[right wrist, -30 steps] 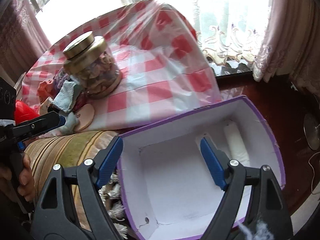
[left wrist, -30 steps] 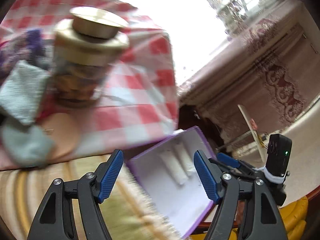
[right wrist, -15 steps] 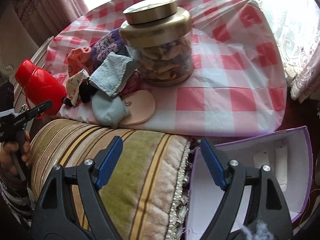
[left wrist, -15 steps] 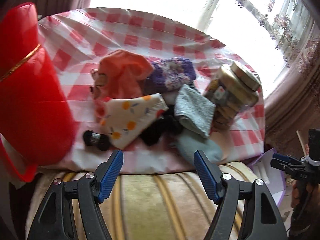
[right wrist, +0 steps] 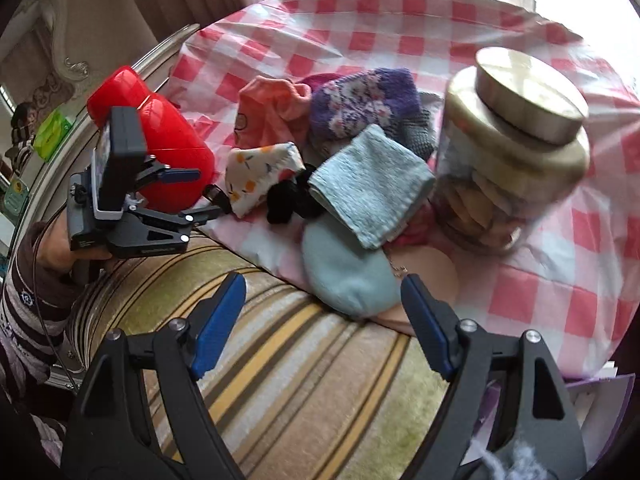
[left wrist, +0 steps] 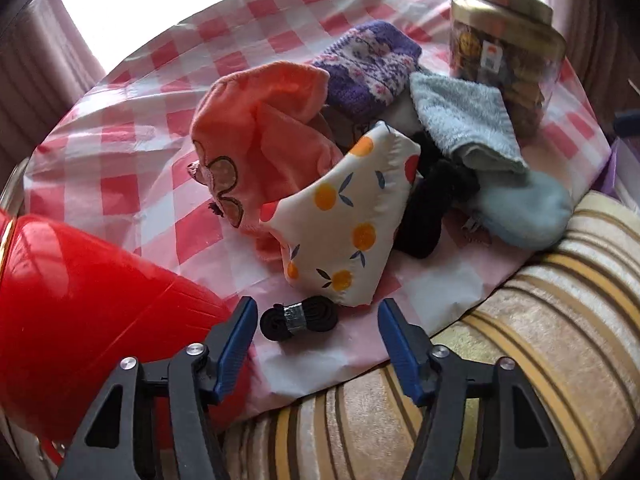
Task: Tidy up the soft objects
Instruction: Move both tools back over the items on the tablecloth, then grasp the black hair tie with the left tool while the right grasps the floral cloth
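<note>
A pile of soft things lies on the red-checked cloth (left wrist: 132, 128): an orange cloth (left wrist: 264, 128), a purple knit piece (left wrist: 368, 68), a white pouch with orange fruit print (left wrist: 348, 224), a black soft piece (left wrist: 432, 208), a light blue towel (left wrist: 464, 120) and a pale blue sock (left wrist: 528, 212). My left gripper (left wrist: 314, 320) is open and empty, just short of the pouch, over a small black roll (left wrist: 298, 318). My right gripper (right wrist: 320, 296) is open and empty, near the pale blue sock (right wrist: 344, 276). The left gripper also shows in the right wrist view (right wrist: 190, 196).
A red plastic container (left wrist: 80, 304) stands close on the left. A glass jar with a gold lid (right wrist: 508, 152) stands right of the pile. A striped cushion (right wrist: 280, 368) lies in front. A purple box corner (right wrist: 600, 404) shows at the lower right.
Both grippers have swung left from the purple box to the pile and moved closer to it. Both stay open and empty.
</note>
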Tool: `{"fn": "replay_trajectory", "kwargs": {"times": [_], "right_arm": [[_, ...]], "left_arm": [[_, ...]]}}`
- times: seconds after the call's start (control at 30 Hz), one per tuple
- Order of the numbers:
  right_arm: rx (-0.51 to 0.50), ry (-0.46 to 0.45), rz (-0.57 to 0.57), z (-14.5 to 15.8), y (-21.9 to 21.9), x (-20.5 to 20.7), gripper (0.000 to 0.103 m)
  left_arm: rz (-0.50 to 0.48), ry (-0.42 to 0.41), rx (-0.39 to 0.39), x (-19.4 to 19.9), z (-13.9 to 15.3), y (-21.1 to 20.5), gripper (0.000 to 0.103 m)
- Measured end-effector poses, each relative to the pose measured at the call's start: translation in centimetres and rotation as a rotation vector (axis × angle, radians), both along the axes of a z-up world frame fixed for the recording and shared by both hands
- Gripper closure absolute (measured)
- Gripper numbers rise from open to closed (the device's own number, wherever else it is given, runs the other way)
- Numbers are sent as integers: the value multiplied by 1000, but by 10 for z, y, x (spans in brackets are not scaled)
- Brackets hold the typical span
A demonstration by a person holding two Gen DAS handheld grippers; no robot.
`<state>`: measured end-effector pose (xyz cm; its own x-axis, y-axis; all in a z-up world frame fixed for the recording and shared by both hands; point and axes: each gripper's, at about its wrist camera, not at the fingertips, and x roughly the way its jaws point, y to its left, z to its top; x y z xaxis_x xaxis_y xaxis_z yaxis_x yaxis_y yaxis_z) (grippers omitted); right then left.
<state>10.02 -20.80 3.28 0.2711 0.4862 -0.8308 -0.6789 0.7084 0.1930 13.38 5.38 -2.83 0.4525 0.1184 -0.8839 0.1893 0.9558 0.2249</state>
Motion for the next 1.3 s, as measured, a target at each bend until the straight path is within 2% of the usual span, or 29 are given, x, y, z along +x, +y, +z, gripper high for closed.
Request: {"fn": "replay_trajectory", "kwargs": {"times": [0.1,0.37,0.47,0.6,0.73,0.87,1.1,1.17,1.2,1.23,1.27,1.3], "right_arm": [[-7,-15,49,1,24,3,21],[-41,-37,134,-12,70,20,21],[-60,-37,149,-18,78,24,21],[-72,-47,170,-25,90,31,21],[-74,-66,197,-30,103,36,21],[-98,-123,244,-34,124,39,21],[-171,-226,347,-50,167,48,21],[-178,-233,373,-55,177,50,21],[-179,-232,386,-57,182,50,22],[-180,-227,400,-60,186,51,31],[-179,-225,414,-62,189,50,37],[-183,-230,428,-65,193,48,54]], "left_arm": [[-69,39,60,2,-7,-1,49],[-190,94,204,10,-35,-7,51],[-184,80,201,10,-32,-2,62],[-169,74,141,6,-26,5,67],[-97,42,-21,-2,-16,19,73],[-23,17,-169,-8,-13,37,73],[26,3,-263,-15,-12,48,75],[36,-12,-281,-16,-9,52,85],[43,-17,-298,-17,-6,54,96],[51,-20,-316,-18,-4,56,102],[50,-22,-316,-18,-4,55,102],[45,-13,-310,-16,-7,56,102]]}}
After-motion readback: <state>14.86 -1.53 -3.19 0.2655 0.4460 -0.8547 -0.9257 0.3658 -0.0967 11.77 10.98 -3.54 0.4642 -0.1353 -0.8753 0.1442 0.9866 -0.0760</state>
